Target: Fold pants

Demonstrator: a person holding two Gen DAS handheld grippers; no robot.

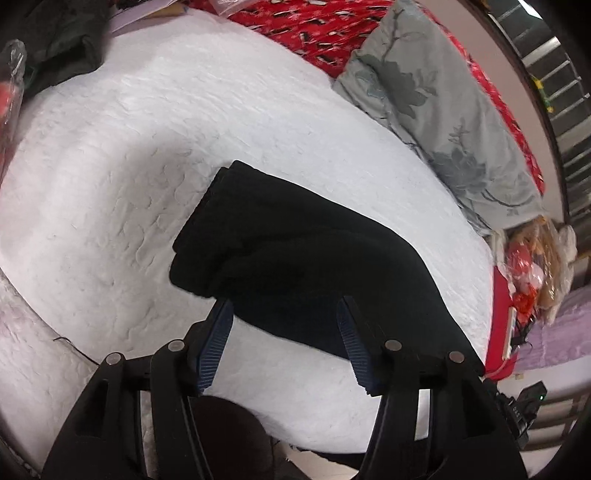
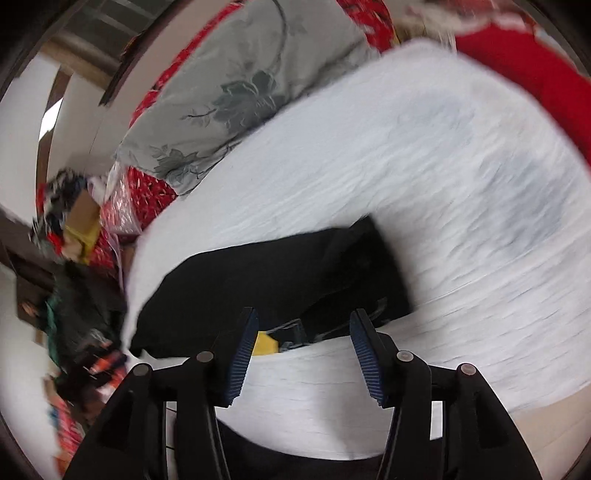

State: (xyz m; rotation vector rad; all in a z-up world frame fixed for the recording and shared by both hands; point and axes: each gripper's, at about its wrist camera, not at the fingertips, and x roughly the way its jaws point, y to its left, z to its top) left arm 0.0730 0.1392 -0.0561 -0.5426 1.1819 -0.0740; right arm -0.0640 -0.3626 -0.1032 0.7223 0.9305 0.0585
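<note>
The black pants (image 1: 295,258) lie folded into a thick bundle on the white quilted bed (image 1: 147,147). My left gripper (image 1: 284,306) is open and empty, its blue-padded fingers spread just above the near edge of the bundle. In the right wrist view, which is blurred by motion, the pants (image 2: 266,273) lie on the bed (image 2: 443,184) with a yellow tag (image 2: 265,345) showing at their near edge. My right gripper (image 2: 301,317) is open and empty just in front of that edge.
A grey floral pillow (image 1: 436,103) and a red patterned quilt (image 1: 314,26) lie along the far side of the bed. Dark green clothing (image 1: 62,40) sits at the far left. Bags and clutter (image 1: 535,266) stand beside the bed at right; more clutter (image 2: 74,258) shows at left.
</note>
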